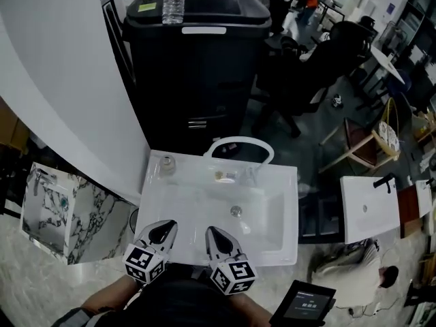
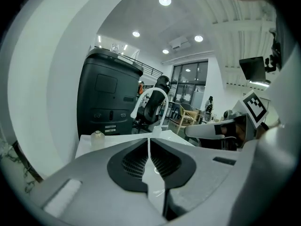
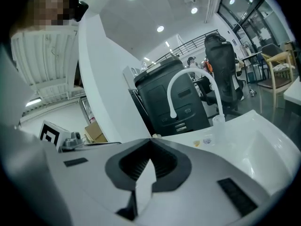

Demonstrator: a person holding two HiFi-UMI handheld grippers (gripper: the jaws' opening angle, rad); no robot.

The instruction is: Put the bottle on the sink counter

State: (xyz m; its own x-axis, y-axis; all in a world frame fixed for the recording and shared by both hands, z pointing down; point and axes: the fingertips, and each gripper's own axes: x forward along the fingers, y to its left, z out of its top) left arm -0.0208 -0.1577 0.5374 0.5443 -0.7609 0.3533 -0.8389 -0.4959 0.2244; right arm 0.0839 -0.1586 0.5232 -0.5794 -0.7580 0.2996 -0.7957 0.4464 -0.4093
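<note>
Two grippers sit low over the near edge of the sink counter (image 1: 178, 206): left gripper (image 1: 162, 229) has its jaws together on nothing, and so does the right gripper (image 1: 215, 236). A small pale jar (image 1: 166, 163), possibly a cap, stands at the counter's back left corner. The white faucet (image 1: 238, 142) arches behind the basin. Farther back, the bottle (image 1: 174, 0) stands upright on top of the black cabinet (image 1: 197, 67).

Close wall (image 1: 68, 80) at left, faucet (image 1: 238, 139) arching behind basin (image 1: 204, 210), small jar (image 1: 167, 163), perhaps, on back-left corner
</note>
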